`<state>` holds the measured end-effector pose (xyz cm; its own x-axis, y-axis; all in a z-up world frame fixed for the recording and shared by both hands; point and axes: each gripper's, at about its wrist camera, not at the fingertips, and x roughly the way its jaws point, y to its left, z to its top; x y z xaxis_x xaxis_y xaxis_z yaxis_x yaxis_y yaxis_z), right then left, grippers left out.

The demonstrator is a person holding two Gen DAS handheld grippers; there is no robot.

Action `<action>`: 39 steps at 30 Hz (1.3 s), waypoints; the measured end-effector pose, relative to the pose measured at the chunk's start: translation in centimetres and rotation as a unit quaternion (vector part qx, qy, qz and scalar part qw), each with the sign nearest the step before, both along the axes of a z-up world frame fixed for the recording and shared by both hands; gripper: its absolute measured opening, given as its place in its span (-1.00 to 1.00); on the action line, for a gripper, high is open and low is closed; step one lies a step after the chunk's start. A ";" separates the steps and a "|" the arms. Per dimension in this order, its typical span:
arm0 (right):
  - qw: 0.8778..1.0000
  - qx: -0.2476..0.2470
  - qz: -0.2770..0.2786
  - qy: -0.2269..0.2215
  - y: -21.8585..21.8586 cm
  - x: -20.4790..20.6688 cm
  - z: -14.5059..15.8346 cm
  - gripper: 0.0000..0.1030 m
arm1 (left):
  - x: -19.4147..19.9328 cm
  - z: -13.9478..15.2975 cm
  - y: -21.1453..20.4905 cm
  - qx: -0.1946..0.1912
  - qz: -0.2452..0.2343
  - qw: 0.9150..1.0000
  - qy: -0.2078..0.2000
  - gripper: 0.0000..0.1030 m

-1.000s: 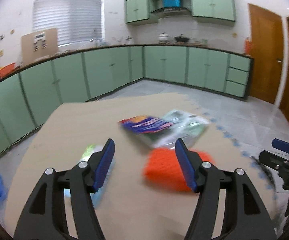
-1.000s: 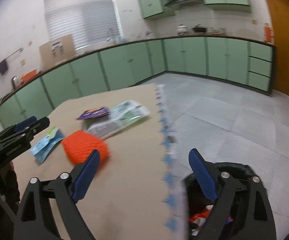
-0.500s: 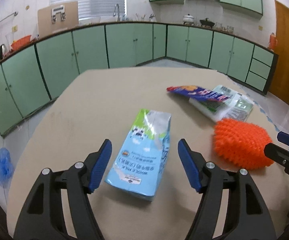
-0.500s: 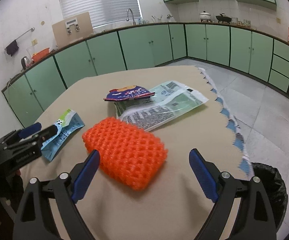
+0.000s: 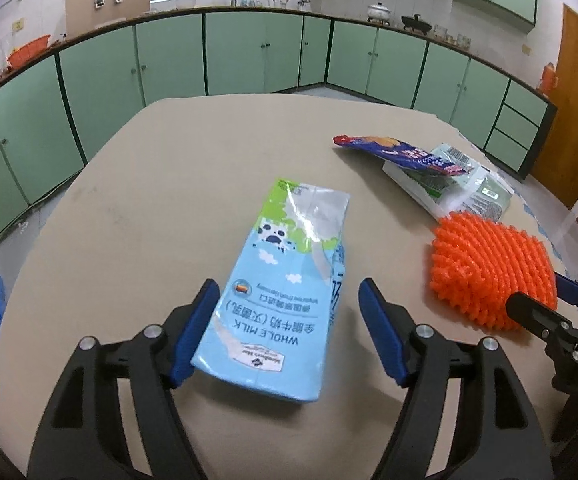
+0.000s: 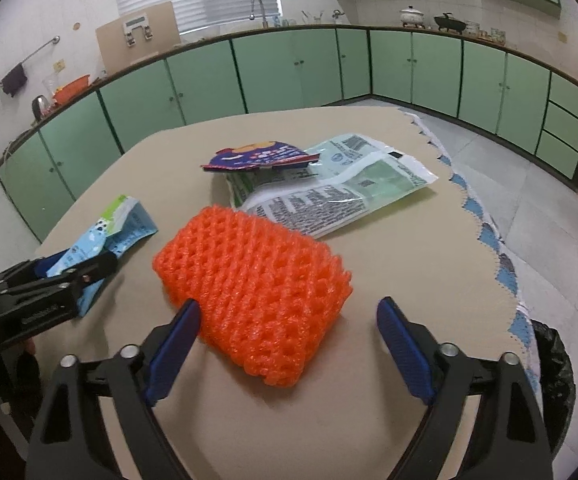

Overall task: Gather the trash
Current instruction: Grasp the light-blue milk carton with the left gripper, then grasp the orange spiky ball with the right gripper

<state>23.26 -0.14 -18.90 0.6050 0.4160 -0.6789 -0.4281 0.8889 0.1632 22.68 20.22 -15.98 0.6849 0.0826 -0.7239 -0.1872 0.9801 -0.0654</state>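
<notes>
On the bench (image 5: 129,216) | left tongs (image 5: 289,330) closing round milk carton (image 5: 285,280) | right tongs (image 6: 289,340) closing round orange net (image 6: 257,292), neither pinched yet, so both can go binward

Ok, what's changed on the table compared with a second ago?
Both grippers came down onto the trash. The left gripper now straddles the milk carton; the right gripper straddles the orange foam net. Both sets of jaws are closing, with no firm grip visible yet. The snack wrapper and green bag haven't moved.
</notes>
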 end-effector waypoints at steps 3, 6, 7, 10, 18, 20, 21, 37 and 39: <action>1.000 0.008 0.018 -0.003 0.5 -0.5 0.1 -0.02 | 0.1 -0.2 -0.1 -0.014 -0.003 1.000 0.002 -0.03; 0.999 0.012 0.041 -0.010 0.8 -1.1 0.4 -0.43 | -0.1 -0.1 -0.3 -0.018 -0.001 1.000 -0.005 -0.13; 0.999 0.010 0.045 -0.015 0.9 -1.3 0.6 -0.45 | -0.3 0.0 -0.4 -0.017 0.000 1.000 -0.007 -0.13; 0.998 0.015 0.055 -0.023 0.8 -2.1 1.2 -0.51 | -0.7 0.2 -0.9 -0.015 0.003 1.000 -0.015 -0.13; 0.997 0.031 0.049 -0.052 -0.3 -4.3 3.8 -0.52 | -2.2 2.1 -2.9 -0.014 -0.009 0.999 -0.043 -0.13; 0.997 0.034 0.040 -0.063 -1.1 -4.9 4.7 -0.52 | -2.4 2.5 -3.4 -0.016 -0.013 0.999 -0.048 -0.13; 0.997 0.035 0.035 -0.067 -1.6 -5.1 5.1 -0.52 | -2.5 2.7 -3.7 -0.017 -0.015 0.998 -0.052 -0.13; 0.996 0.036 -0.031 -0.070 -7.3 -5.6 5.7 -0.52 | -2.1 3.0 -8.9 -0.016 -0.063 0.996 -0.055 -0.94; 0.996 0.035 -0.031 -0.070 -7.4 -5.6 5.4 -0.52 | -2.4 2.9 -8.7 -0.017 -0.061 0.997 -0.052 -0.81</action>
<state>17.68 -7.53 -13.49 0.7179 0.4181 -0.5566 -0.3962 0.9028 0.1672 20.25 11.50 -13.09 0.7597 -0.0286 -0.6497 -0.0575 0.9922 -0.1109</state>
